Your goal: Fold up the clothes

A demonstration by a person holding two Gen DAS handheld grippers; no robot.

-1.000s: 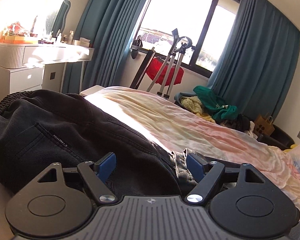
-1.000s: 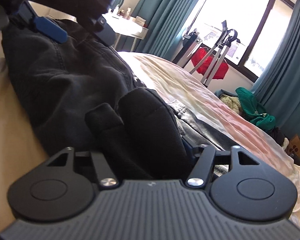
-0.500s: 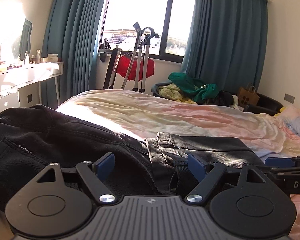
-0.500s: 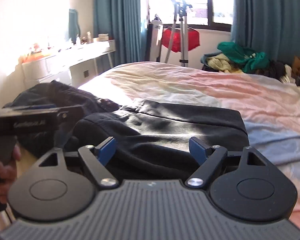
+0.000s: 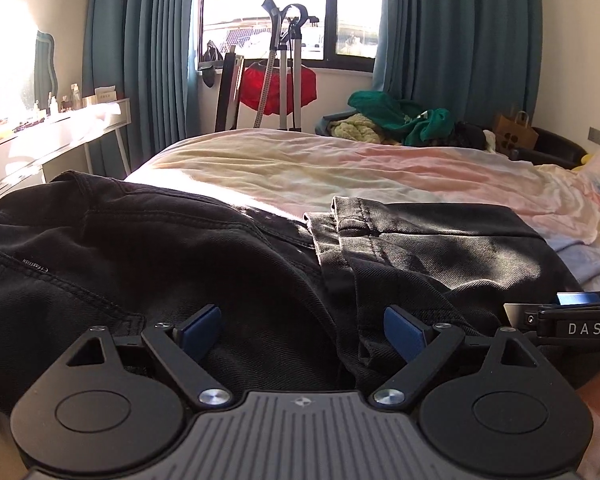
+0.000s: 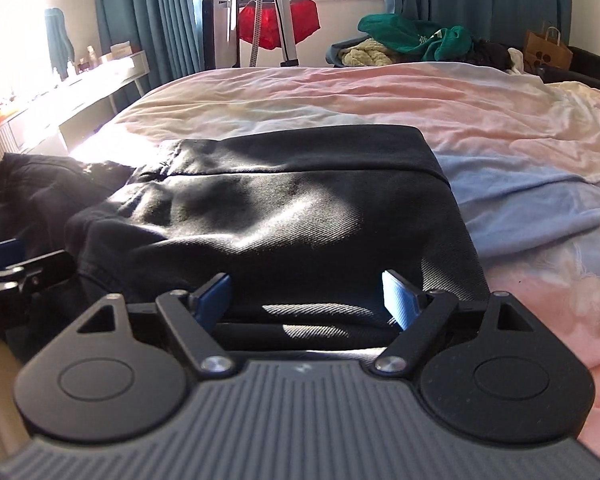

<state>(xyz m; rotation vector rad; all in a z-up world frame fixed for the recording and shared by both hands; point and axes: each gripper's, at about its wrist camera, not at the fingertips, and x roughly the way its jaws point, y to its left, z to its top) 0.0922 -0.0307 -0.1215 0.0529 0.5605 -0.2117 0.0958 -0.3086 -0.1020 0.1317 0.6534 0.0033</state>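
Black jeans [image 5: 148, 256] lie on the bed, waist end to the left and legs folded over to the right [image 6: 300, 208]. My left gripper [image 5: 302, 328] stands open just above the dark denim, with nothing between its blue pads. My right gripper [image 6: 306, 300] is open too, low over the near edge of the folded leg section. The right gripper's side [image 5: 580, 326] shows at the right edge of the left wrist view. At the left edge of the right wrist view the left gripper [image 6: 8, 276] appears.
The bed [image 5: 340, 168] wears a pastel tie-dye sheet. Behind it stand a garment steamer with a red cloth [image 5: 278, 84], a heap of green and yellow clothes [image 5: 396, 120], a paper bag [image 5: 514, 132] and teal curtains. A white dresser [image 5: 56, 136] lines the left wall.
My right gripper has let go of the jeans leg and opened, swinging round to face the folded section. The left gripper has turned right, and both now sit low over the denim.
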